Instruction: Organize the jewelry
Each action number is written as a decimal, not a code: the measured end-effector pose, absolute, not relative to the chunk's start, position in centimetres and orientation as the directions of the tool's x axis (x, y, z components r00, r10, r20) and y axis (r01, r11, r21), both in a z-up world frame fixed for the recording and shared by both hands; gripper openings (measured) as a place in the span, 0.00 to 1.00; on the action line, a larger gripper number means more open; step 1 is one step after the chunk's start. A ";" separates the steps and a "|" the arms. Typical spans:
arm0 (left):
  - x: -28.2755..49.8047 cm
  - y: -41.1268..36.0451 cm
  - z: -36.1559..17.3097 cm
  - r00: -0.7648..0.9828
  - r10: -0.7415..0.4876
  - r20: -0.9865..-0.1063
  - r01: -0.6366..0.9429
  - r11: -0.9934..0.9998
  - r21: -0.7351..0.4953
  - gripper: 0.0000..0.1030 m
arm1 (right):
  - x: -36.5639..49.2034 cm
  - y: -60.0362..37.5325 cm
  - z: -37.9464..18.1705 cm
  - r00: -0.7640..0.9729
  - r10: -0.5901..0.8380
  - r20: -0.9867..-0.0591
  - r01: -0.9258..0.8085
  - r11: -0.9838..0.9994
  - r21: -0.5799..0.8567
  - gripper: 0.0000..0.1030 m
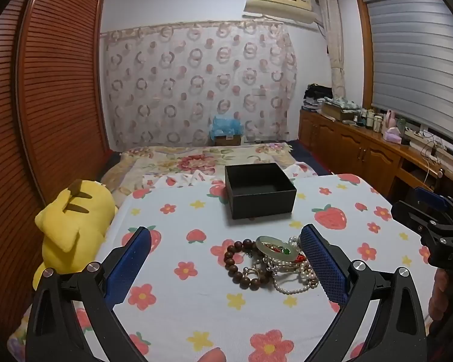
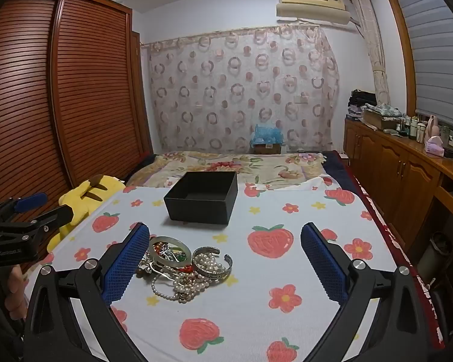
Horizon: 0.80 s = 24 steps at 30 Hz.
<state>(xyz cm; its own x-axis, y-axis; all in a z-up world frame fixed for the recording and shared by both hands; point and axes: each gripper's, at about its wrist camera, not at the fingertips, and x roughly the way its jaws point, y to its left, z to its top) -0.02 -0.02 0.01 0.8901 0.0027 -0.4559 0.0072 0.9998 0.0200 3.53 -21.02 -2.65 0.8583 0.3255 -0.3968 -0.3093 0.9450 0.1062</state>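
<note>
A tangled heap of jewelry (image 1: 271, 261) lies on the strawberry-print cloth: a brown wooden bead bracelet (image 1: 241, 264), a pale jade bangle (image 1: 277, 249) and pearl strands (image 1: 296, 286). In the right wrist view the same jewelry heap (image 2: 181, 265) shows a silver cuff (image 2: 214, 261) too. Behind it stands an open black box (image 1: 259, 190), empty, also seen as the black box (image 2: 204, 196). My left gripper (image 1: 226, 267) is open, its jaws spread around the heap without touching. My right gripper (image 2: 225, 264) is open, the heap by its left finger. The other gripper shows at each view's edge.
A yellow plush toy (image 1: 72, 226) lies at the cloth's left edge, against a brown slatted wardrobe (image 1: 45, 90). A floral blanket (image 1: 202, 160) covers the bed beyond the box. Wooden cabinets (image 2: 401, 172) with bottles run along the right. A person's hand (image 2: 12, 286) holds the left gripper.
</note>
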 end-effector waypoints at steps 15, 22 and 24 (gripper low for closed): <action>0.0 0.0 0.0 0.891 0.004 -0.454 0.007 1.000 0.022 0.93 | 3.5 -21.0 -2.5 0.860 0.324 -0.395 -0.308 0.946 0.106 0.98; 0.0 0.0 0.0 0.892 0.002 -0.452 0.008 1.000 0.020 0.93 | 3.5 -21.0 -2.5 0.860 0.325 -0.394 -0.308 0.945 0.106 0.98; 0.0 0.0 0.0 0.893 0.001 -0.451 0.008 1.000 0.019 0.93 | 3.5 -21.0 -2.5 0.860 0.325 -0.394 -0.309 0.945 0.106 0.98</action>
